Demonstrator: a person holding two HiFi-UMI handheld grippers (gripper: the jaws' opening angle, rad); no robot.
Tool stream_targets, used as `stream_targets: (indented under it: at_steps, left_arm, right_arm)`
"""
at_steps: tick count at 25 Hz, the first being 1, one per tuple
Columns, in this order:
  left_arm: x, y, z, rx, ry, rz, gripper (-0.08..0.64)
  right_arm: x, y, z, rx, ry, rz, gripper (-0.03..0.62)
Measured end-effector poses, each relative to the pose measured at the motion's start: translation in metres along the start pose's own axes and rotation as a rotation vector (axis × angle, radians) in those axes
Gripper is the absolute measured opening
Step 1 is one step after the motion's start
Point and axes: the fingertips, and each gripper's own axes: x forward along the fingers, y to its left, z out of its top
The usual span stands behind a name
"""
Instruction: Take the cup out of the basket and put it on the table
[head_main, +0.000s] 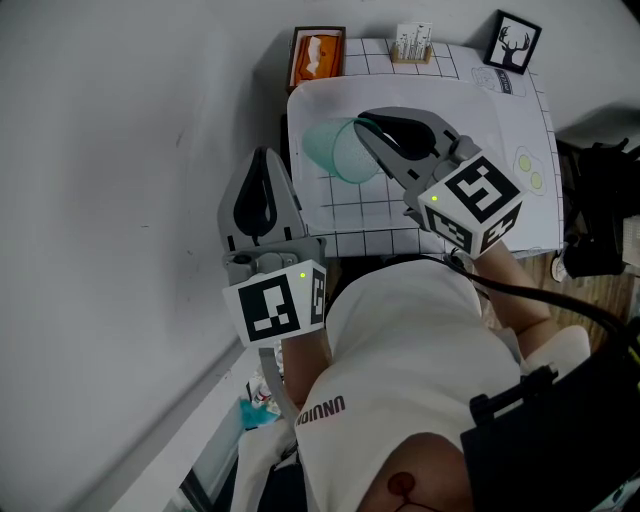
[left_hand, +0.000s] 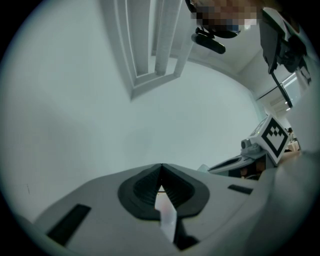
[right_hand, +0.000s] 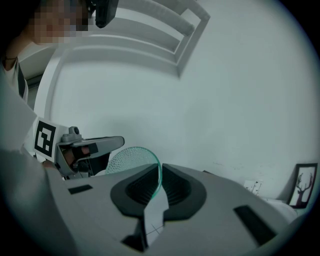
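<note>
A see-through teal cup (head_main: 336, 150) hangs on its side above the grid-patterned table (head_main: 440, 70). My right gripper (head_main: 366, 128) is shut on its rim. In the right gripper view the cup's thin wall (right_hand: 131, 159) runs between the two dark pads, with my right gripper (right_hand: 159, 174) clamped on it. A pale white basket (head_main: 300, 105) lies on the table under the cup. My left gripper (head_main: 263, 158) is left of the table beside the white wall. It is shut with nothing in it, and in the left gripper view my left gripper (left_hand: 161, 172) has its tips together.
At the table's far edge stand an orange box (head_main: 317, 55), a small card holder (head_main: 411, 43) and a framed deer picture (head_main: 514, 41). A black bag (head_main: 595, 235) lies on the floor to the right. The white wall (head_main: 120, 200) runs close along the left.
</note>
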Motion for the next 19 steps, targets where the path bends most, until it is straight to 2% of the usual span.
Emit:
stream_targets:
  at_steps: [19]
  left_arm:
    - [0.0067, -0.0010, -0.0036, -0.012, 0.003, 0.013, 0.012]
  right_arm:
    - [0.0017, -0.0086, -0.0021, 0.004, 0.007, 0.006, 0.038]
